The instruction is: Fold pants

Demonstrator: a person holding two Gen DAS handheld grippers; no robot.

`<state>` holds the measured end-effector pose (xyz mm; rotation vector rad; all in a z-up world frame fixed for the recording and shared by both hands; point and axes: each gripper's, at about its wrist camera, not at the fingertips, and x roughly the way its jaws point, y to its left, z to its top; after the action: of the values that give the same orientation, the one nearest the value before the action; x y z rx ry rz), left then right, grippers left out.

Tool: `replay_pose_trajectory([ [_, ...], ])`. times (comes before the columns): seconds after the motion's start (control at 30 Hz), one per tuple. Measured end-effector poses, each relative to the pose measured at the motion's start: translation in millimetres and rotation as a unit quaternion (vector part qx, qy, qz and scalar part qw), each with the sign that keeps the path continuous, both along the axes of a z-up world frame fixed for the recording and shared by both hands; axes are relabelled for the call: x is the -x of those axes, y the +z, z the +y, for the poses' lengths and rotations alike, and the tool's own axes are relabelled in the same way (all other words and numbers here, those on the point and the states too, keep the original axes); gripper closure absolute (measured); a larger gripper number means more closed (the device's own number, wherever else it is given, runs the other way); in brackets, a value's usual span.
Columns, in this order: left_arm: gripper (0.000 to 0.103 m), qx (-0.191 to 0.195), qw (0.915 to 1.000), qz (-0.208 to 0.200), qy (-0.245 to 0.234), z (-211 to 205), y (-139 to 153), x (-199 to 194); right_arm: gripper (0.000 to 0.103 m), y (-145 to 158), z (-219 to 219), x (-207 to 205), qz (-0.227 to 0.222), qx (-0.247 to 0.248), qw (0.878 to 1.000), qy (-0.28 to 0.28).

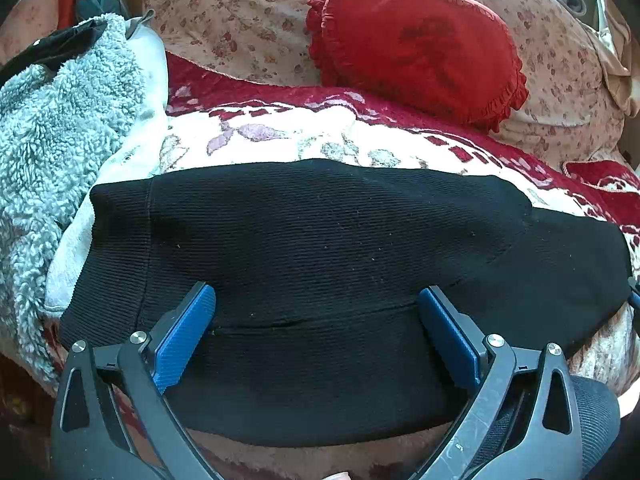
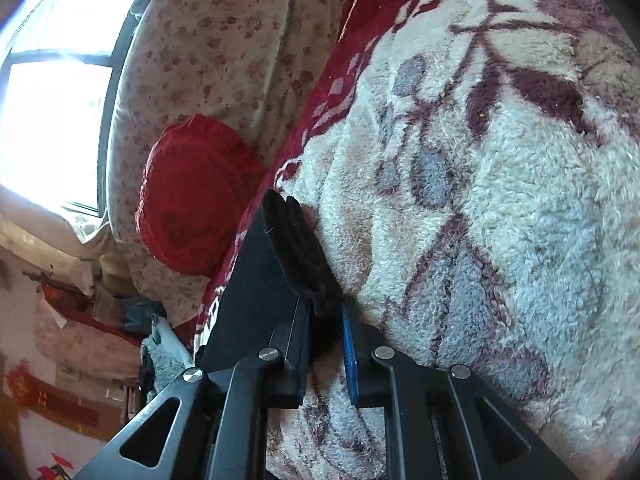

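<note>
- The black pants (image 1: 320,264) lie flat on a fluffy blanket (image 1: 280,136) that is white with red and purple flowers.
- In the left wrist view the pants look like a wide, dark band that goes from left to right across the middle.
- They are made of ribbed cloth, and a thin seam line runs across the near part.
- The left gripper (image 1: 316,320) hangs just over the near half of the pants.
- Its jaws are wide apart, with blue pads (image 1: 184,340) on the inside, and there is nothing between them.
- The right gripper (image 2: 326,320) is at the edge of the pants (image 2: 296,248), which lie on the fluffy blanket (image 2: 500,200).
- Its jaws are close together and pinch a thick, folded bit of the black cloth.
- The cloth sticks out past the fingertips, away from the camera.
- A red pillow with a frilly edge (image 1: 416,44) sits far back on the right, well apart from the pants.
- It leans on a big pillow with little flowers (image 1: 240,20).
- A fuzzy, pale blue-grey garment (image 1: 60,140) is piled on the left, just beside the pants.
- In the right wrist view a bright window (image 2: 52,92) shows at the far left.
</note>
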<state>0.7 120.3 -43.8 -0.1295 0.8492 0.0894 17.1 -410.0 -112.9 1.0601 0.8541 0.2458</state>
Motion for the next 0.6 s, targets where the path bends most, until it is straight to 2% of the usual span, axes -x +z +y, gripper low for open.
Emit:
replay_pose_trajectory([
  [0.37, 0.001, 0.003, 1.0, -0.001, 0.0, 0.7, 0.4, 0.9, 0.092, 2.5, 1.2, -0.9, -0.001, 0.017, 1.0, -0.001],
  [0.6, 0.001, 0.004, 1.0, -0.002, 0.001, 1.0, 0.8, 1.3, 0.093, 11.2, 8.0, 0.7, -0.007, 0.054, 0.998, 0.002],
])
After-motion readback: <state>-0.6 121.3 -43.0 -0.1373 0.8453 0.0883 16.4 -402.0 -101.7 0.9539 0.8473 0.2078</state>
